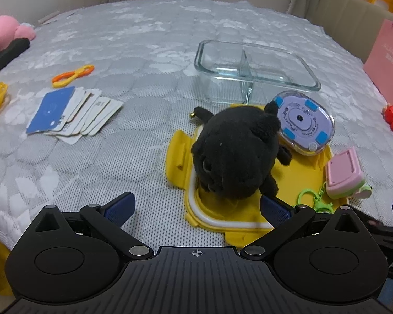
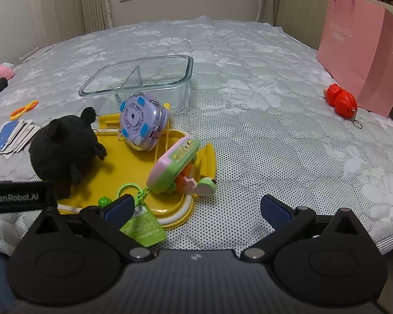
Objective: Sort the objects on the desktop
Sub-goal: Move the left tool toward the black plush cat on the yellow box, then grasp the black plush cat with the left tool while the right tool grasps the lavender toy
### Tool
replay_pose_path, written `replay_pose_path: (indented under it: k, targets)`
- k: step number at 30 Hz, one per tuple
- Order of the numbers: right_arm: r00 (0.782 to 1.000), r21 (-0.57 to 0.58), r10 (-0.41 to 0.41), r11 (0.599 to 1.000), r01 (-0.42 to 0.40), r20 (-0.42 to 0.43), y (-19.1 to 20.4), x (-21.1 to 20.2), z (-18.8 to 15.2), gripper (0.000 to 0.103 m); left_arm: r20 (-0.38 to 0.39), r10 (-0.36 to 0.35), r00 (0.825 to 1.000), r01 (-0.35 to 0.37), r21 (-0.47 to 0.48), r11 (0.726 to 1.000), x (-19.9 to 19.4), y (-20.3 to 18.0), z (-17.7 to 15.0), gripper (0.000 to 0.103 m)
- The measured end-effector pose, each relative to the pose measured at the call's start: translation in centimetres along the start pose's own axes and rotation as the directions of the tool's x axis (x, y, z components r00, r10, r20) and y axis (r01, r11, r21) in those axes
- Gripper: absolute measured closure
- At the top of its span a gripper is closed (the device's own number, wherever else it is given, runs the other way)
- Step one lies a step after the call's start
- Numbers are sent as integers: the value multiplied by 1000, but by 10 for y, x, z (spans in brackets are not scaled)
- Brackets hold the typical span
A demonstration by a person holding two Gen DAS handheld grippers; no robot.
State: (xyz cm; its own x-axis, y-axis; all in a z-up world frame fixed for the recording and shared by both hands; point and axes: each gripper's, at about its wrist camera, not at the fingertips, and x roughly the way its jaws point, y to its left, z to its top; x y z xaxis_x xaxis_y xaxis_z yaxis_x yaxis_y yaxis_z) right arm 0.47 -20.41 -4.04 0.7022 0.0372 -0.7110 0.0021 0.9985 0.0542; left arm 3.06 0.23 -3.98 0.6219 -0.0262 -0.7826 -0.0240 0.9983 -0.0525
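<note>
Facing the black plush toy [image 1: 235, 151] sitting on the yellow lid [image 1: 296, 167] dead ahead, the left claw [image 1: 196, 206] gapes wide and empty; the right claw [image 2: 196, 206], also spread, hangs farther off.

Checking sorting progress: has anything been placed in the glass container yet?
No. Both compartments of the glass container are empty, while the black plush and the purple toy sit on the yellow lid.
</note>
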Motion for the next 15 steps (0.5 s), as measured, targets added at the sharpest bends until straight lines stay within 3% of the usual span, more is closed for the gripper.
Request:
replay_pose_path:
  k: [8,15]
  targets:
    - [997,-11,67,998,-66,43,-12,-1,17,0,-20,-67,998,67,-13,998,13,1,18,0]
    - [987,-33,129,991,-126,94,-27,2,43,0,-18,-51,999,51,43,998,19,-9,29,0]
